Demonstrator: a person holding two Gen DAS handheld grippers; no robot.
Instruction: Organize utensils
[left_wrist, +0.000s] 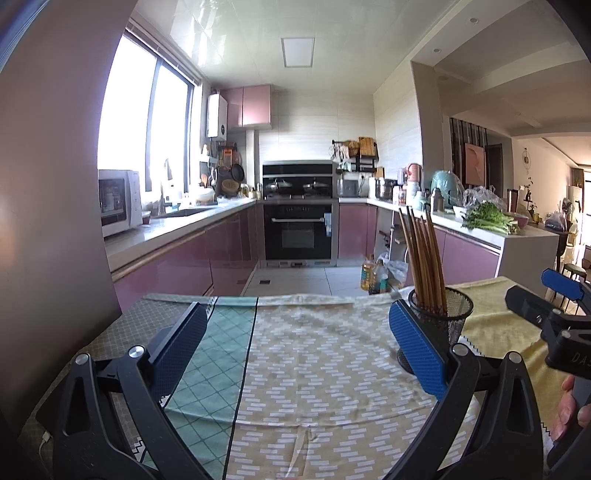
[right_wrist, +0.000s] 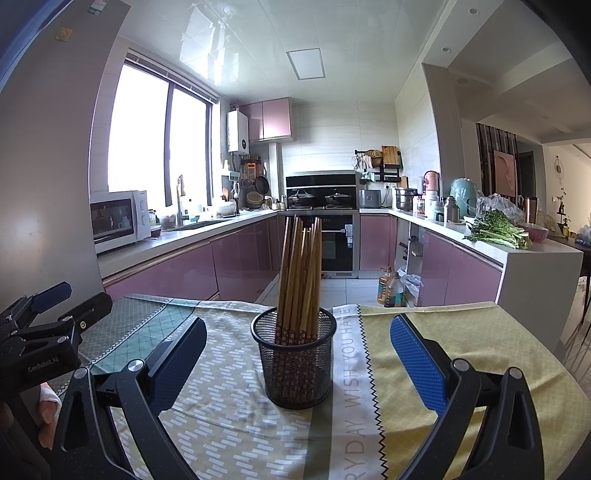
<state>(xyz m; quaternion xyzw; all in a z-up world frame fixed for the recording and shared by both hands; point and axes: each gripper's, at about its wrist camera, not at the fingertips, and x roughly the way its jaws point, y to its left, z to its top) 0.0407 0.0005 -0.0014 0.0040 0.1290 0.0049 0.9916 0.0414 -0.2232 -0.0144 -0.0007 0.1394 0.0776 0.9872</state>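
A black mesh holder (right_wrist: 294, 356) stands upright on the patterned tablecloth (right_wrist: 229, 406), filled with several brown chopsticks (right_wrist: 300, 273) that lean slightly. In the right wrist view it sits straight ahead, between and a little beyond my right gripper (right_wrist: 295, 354), which is open with nothing in it. In the left wrist view the same holder (left_wrist: 443, 325) and chopsticks (left_wrist: 424, 258) stand just behind my right-hand blue pad (left_wrist: 415, 354). My left gripper (left_wrist: 295, 350) is open over bare cloth. Each gripper shows at the edge of the other's view, the right gripper (left_wrist: 554, 314) and the left gripper (right_wrist: 37, 332).
The table's far edge (left_wrist: 295, 298) faces a kitchen with pink cabinets, an oven (left_wrist: 299, 229) and a microwave (left_wrist: 118, 201). Oil bottles (right_wrist: 389, 288) stand on the floor. Greens (right_wrist: 496, 230) lie on the right counter. A person's fingers (right_wrist: 46, 410) hold the left gripper's handle.
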